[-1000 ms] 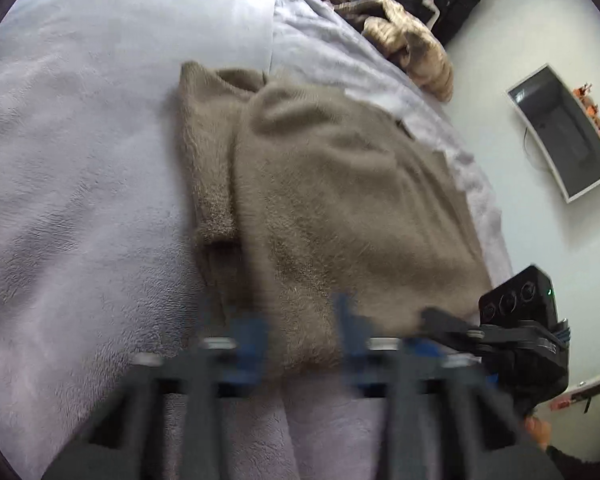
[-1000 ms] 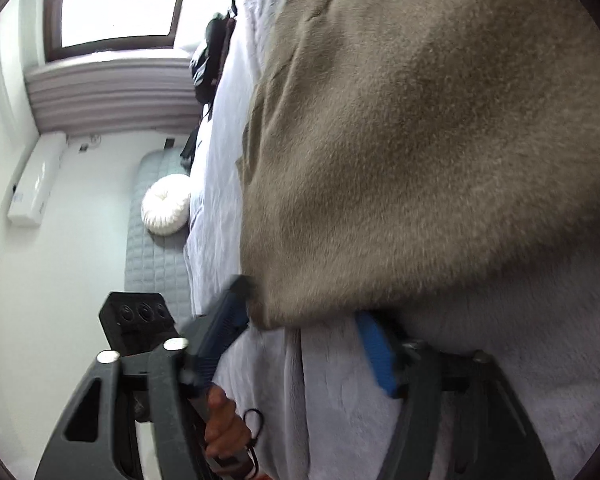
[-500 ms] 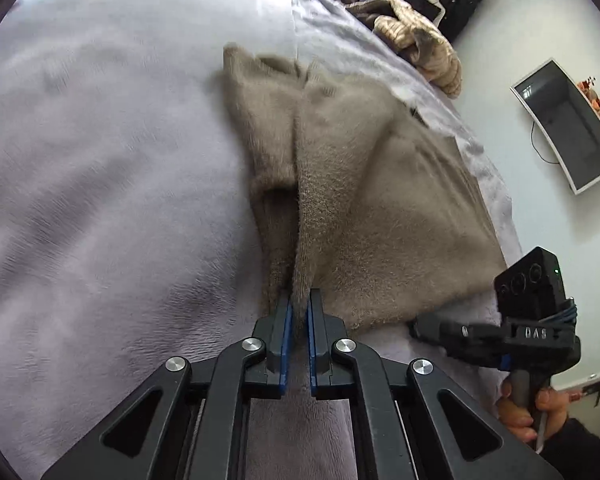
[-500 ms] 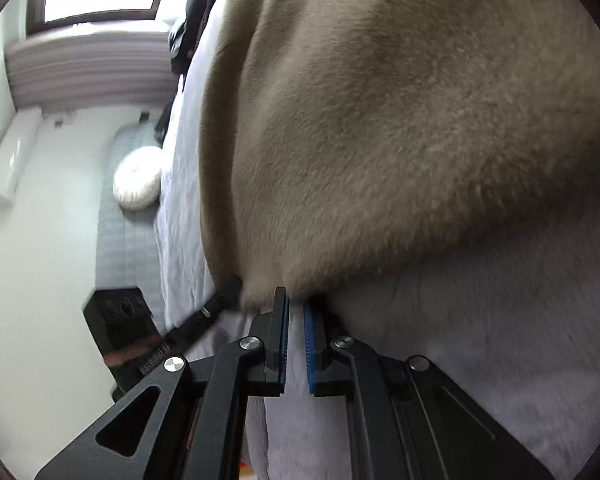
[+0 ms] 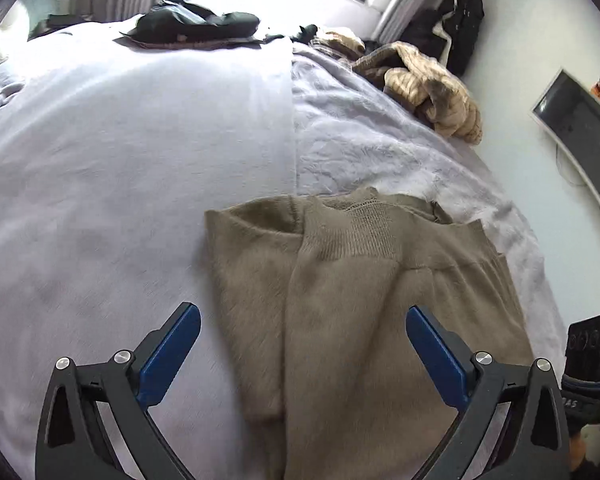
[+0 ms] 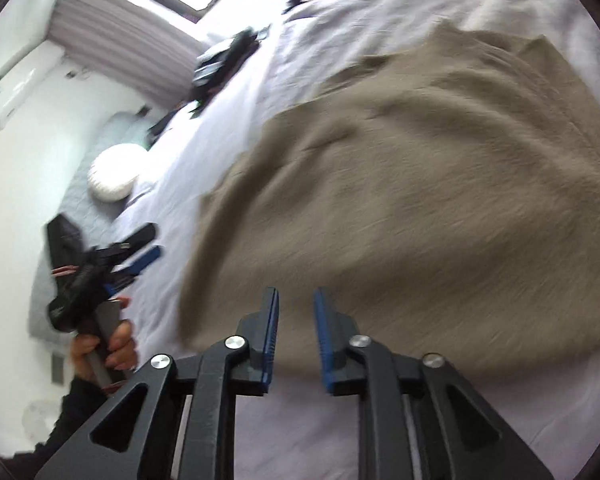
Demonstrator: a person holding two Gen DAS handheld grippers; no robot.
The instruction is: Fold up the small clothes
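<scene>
1. No container shows in either view; the things lie loose on a bed [image 5: 120, 184] covered in pale lilac bedding.
2. The task's thing, a brown fuzzy sweater [image 5: 352, 304], lies on the bed in the lower middle of the left wrist frame, its ribbed hem folded up toward the top of the picture. In the right wrist frame it fills the centre and right.
3. The left gripper [image 5: 303, 354] has its blue-padded fingers [image 5: 168, 356] spread very wide and opening, one at lower left, one at lower right; the sweater lies below and between them, but the pads do not press on it.
4. The right gripper [image 6: 296, 336] stands at bottom centre with a narrow gap, its jaws opening; nothing is pinched, and the sweater's near edge lies just beyond the tips.
5. Half a second ago both pairs of fingers were nearly shut at the sweater's near edge; now both have let go, and the folded-over cloth rests flat.
6. At upper right of the left wrist frame lies a tan quilted jacket [image 5: 432, 92]; dark clothes [image 5: 196, 26] sit at the top.
7. A hand [image 6: 104, 350] holds the left gripper's handle at lower left of the right wrist frame.
</scene>
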